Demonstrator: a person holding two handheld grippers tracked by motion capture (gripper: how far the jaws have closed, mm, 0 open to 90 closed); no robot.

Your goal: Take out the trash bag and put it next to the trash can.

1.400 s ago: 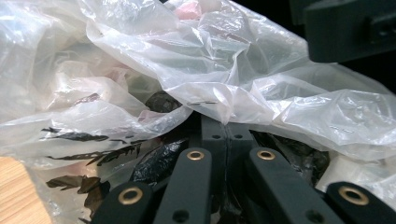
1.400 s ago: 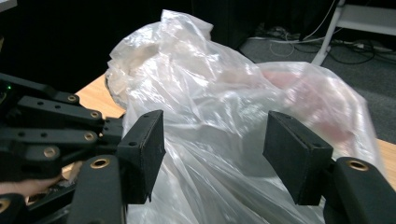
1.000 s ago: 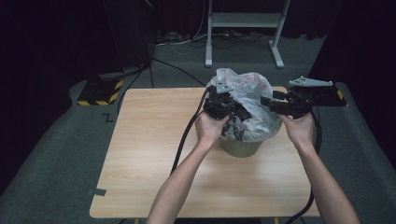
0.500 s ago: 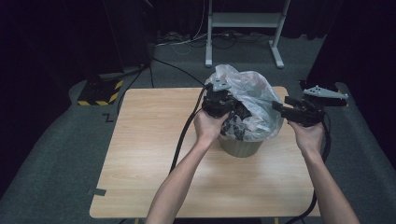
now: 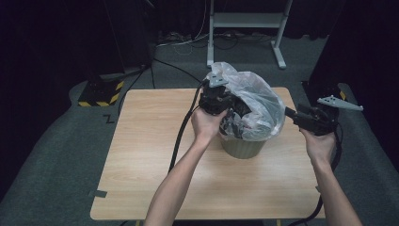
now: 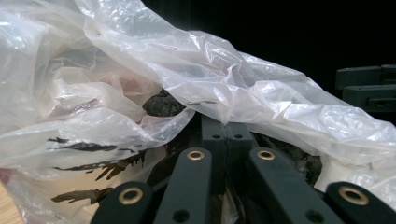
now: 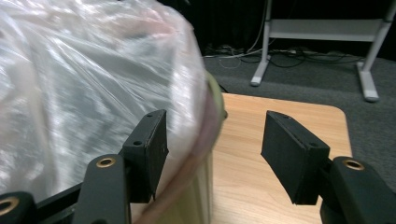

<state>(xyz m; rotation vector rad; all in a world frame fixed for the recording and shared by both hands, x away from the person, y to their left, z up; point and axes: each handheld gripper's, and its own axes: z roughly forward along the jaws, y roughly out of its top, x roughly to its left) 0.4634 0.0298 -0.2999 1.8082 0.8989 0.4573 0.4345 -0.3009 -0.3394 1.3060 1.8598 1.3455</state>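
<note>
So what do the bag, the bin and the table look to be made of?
Bag: thin clear plastic film, glossy and crinkled. Bin: probably plastic, dull olive, faintly ribbed. Table: light wood or wood-look laminate, with visible grain and a matte top.

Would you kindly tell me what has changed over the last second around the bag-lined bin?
The right tongs, open, have drawn back from the plastic bag toward the table's right edge, no longer touching it. The left tongs stay shut on the bag's rim; the bin has not moved.

Dim room, glare on plastic
</note>
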